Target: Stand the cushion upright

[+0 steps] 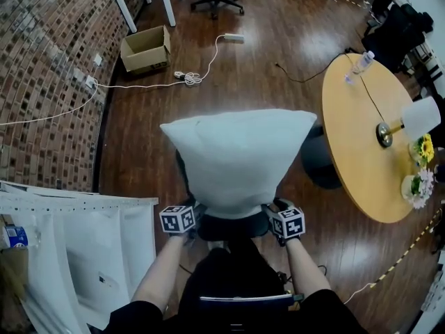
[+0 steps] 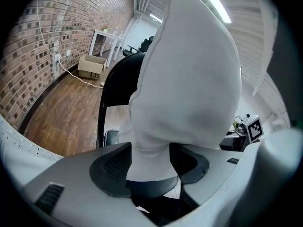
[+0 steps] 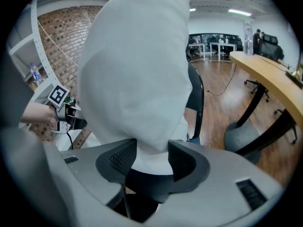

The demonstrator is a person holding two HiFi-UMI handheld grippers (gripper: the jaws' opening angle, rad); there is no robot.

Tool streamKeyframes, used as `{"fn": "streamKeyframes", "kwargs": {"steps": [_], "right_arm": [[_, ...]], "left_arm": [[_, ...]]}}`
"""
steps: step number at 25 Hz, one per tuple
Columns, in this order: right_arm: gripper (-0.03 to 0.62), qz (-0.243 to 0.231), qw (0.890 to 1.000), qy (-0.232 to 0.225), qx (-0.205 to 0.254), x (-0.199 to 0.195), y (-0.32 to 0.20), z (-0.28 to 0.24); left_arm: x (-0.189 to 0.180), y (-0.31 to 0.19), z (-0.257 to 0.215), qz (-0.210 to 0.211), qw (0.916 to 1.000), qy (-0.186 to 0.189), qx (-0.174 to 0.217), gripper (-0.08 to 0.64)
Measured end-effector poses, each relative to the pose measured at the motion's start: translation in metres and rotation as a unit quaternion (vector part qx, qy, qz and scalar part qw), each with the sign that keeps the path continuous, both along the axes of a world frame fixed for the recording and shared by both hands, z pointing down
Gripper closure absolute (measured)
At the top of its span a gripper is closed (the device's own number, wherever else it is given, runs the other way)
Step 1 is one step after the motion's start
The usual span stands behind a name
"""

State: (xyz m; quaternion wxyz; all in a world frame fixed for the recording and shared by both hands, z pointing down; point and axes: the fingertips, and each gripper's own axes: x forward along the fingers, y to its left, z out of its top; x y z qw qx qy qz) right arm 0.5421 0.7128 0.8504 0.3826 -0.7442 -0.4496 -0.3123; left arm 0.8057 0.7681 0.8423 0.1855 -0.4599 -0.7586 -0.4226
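- Holding the white cushion (image 1: pixel 240 155) by its bottom edge, I have my left hand-held gripper (image 1: pixel 197 213) clamped on its lower left corner and my right hand-held gripper (image 1: pixel 273 214) clamped on its lower right corner. Each gripper view shows the fabric squeezed narrow between the pads.
- The cushion stands on end on the seat of the black chair (image 1: pixel 233 228), with its wide top edge up. The backrest (image 2: pixel 116 79) rises just behind it, but I cannot tell whether the cushion actually leans on it.
- I judge the task nearly done: what remains is letting go without disturbing the cushion.
- It looks top-heavy to me, broad above and pinched small where I hold it. If it is not resting against the backrest when I release it, it could flop forward or sideways off the seat onto the wooden floor (image 1: pixel 278 40).
- Opening one hand-held gripper before the other could let the freed corner slide, twisting the cushion so it slumps.
- The soft fabric may cling to the ribbed pads (image 3: pixel 124 159). Drawing back before the jaws are well apart could drag the bottom edge towards me and tip the cushion over.
- Pushing it too hard into the backrest could fold it so that it sags instead of standing.
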Motion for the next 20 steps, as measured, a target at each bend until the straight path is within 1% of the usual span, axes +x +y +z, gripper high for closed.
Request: {"fn": "streamKeyframes", "kwargs": {"steps": [2, 5, 7, 8, 9, 10, 11, 12, 16, 17, 20], "right_arm": [[0.385, 0.016, 1.000, 0.008, -0.009, 0.002, -0.005, -0.009], [0.444, 0.045, 0.997, 0.051, -0.026, 0.014, -0.011, -0.031], [0.474, 0.076, 0.992, 0.093, -0.044, 0.020, -0.013, -0.052], [0.520, 0.087, 0.989, 0.106, -0.053, 0.022, -0.016, -0.060], [0.531, 0.089, 0.988, 0.108, -0.060, 0.024, -0.022, -0.066], [0.553, 0.083, 0.989, 0.105, -0.065, 0.027, -0.028, -0.071], [0.589, 0.076, 0.989, 0.102, -0.070, 0.031, -0.034, -0.077], [0.591, 0.072, 0.989, 0.107, -0.074, 0.034, -0.038, -0.083], [0.591, 0.081, 0.982, 0.145, -0.088, 0.055, -0.050, -0.108], [0.591, 0.071, 0.983, 0.144, -0.090, 0.060, -0.056, -0.112], [0.592, 0.029, 0.988, 0.121, -0.096, 0.070, -0.073, -0.120]], "left_arm": [[0.004, -0.003, -0.007, -0.004, 0.9999, -0.008, -0.009, 0.310], [0.017, -0.009, -0.030, -0.026, 0.9985, -0.037, -0.029, 0.327], [0.024, -0.010, -0.053, -0.033, 0.9964, -0.060, -0.050, 0.374], [0.026, -0.012, -0.064, -0.030, 0.9953, -0.070, -0.060, 0.377], [0.026, -0.015, -0.074, -0.024, 0.9943, -0.079, -0.067, 0.395], [0.025, -0.020, -0.084, -0.016, 0.9933, -0.088, -0.074, 0.397], [0.023, -0.024, -0.094, -0.009, 0.9921, -0.095, -0.082, 0.397], [0.022, -0.026, -0.104, -0.003, 0.9908, -0.098, -0.093, 0.403], [0.026, -0.036, -0.142, 0.017, 0.9846, -0.105, -0.139, 0.551], [0.026, -0.041, -0.149, 0.022, 0.9829, -0.110, -0.146, 0.557], [0.021, -0.058, -0.166, 0.028, 0.9777, -0.130, -0.163, 0.558]]}}
